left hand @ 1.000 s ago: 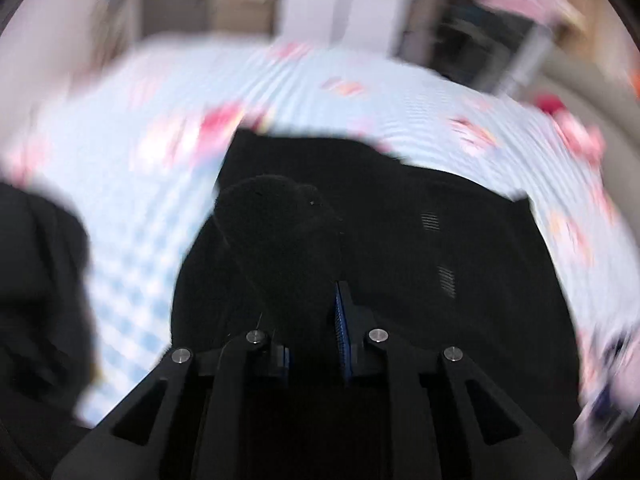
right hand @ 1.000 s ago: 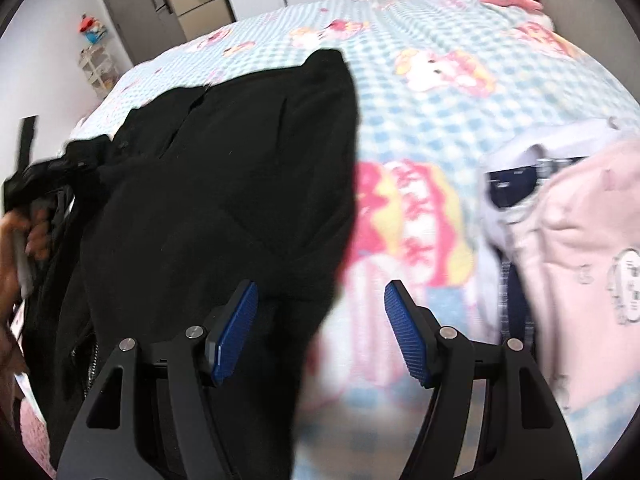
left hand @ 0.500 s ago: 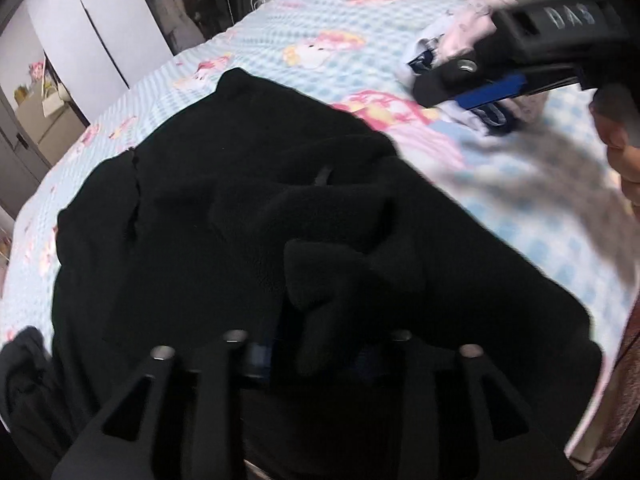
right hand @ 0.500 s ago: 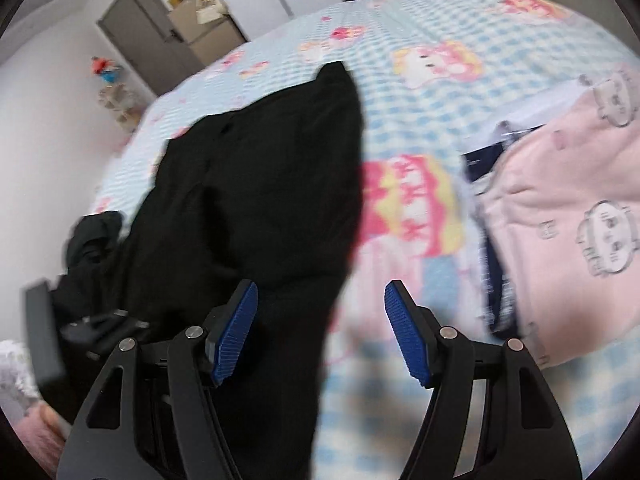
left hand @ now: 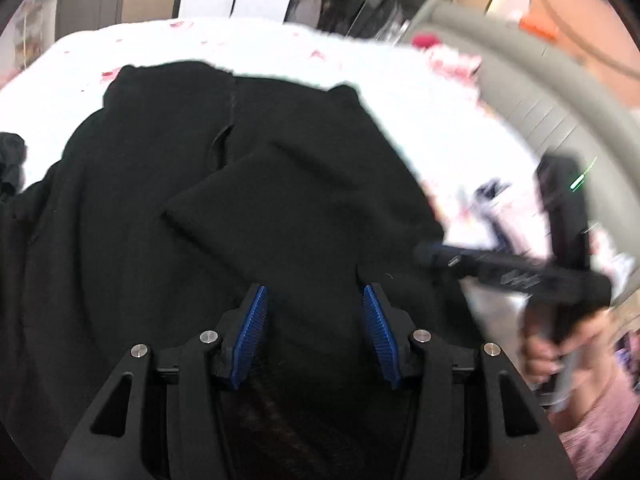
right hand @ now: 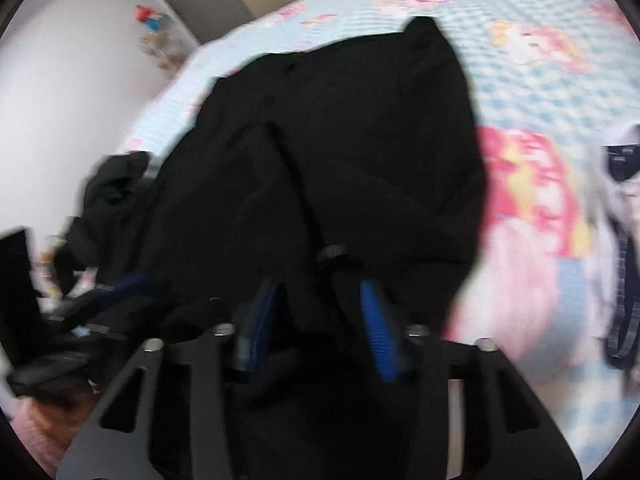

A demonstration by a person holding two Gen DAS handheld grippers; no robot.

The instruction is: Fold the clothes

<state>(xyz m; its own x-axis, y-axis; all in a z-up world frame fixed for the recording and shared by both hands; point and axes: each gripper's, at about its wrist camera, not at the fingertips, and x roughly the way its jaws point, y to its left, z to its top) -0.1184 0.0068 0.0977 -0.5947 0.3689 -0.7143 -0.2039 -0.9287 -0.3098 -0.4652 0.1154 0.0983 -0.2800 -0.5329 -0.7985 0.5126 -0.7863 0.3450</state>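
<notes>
black garment [left hand: 256,216] spread on checked bedsheet [right hand: 560,80], left claw [left hand: 312,334] and right claw [right hand: 320,328] both agape over it

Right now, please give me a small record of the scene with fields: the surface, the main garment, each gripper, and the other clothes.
surface: bed sheet, light blue check with pink cartoon prints
main garment: black garment spread on the bed, a folded flap lying on top in the left wrist view
left gripper: open, blue pads apart, black cloth between and under them
right gripper: open, over the near edge of the black garment
other clothes: small dark garment to the left; white and navy clothes at the right edge
</notes>
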